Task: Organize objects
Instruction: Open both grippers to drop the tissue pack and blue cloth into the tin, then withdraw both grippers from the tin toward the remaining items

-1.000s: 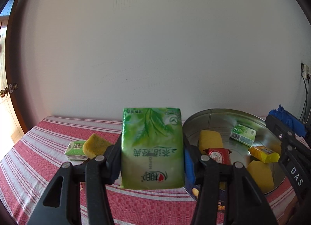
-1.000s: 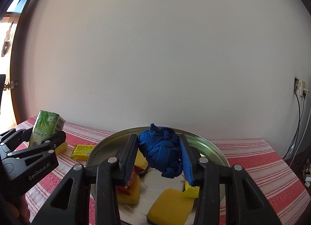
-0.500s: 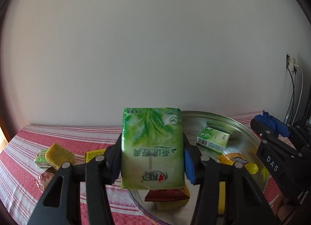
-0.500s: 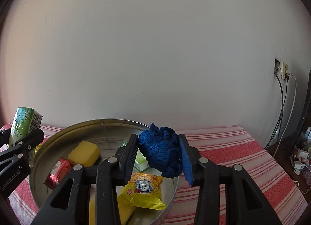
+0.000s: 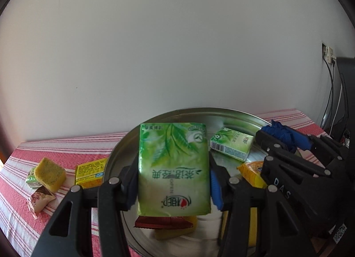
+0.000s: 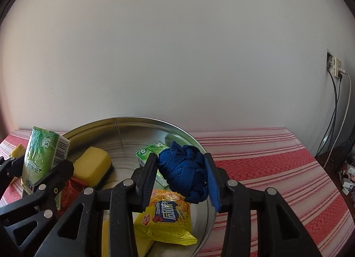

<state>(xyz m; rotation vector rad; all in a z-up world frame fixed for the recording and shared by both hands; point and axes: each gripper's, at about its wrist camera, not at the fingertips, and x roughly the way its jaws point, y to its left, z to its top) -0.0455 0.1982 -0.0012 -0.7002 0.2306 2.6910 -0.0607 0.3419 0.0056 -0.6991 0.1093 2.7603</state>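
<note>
L gripper [image 5: 174,181] was clamped on a green tissue pack [image 5: 174,168], held upright w/ print upside down, above the metal tray [image 5: 239,116]. R gripper [image 6: 182,176] was closed tight on a blue knotted rope bundle [image 6: 184,173], hovering over the tray's 3 o'clock rim in the R wrist view.

Inside the tray, per R wrist view: small green tissue pack [image 6: 148,151] just at 9 o'clock of the bundle, yellow snack bag [image 6: 166,217] at 6 o'clock below it, yellow sponge [image 6: 93,167] further at 9 o'clock, red wrapper [image 6: 71,194] beside the sponge's near edge. L wrist view showed a red packet [image 5: 163,222] atop another yellow sponge [image 5: 177,230] under the held pack.

Outside the tray, on the red-striped worktop [image 5: 66,150], at 9 o'clock of the L gripper: yellow box [image 5: 89,170] touching the rim, then a yellow-green sponge [image 5: 50,173] on a small green pack [image 5: 31,178], and a pink-brown wrapped snack [image 5: 40,199] near them. Wall socket w/ cables [image 6: 336,68] at far 2 o'clock.
</note>
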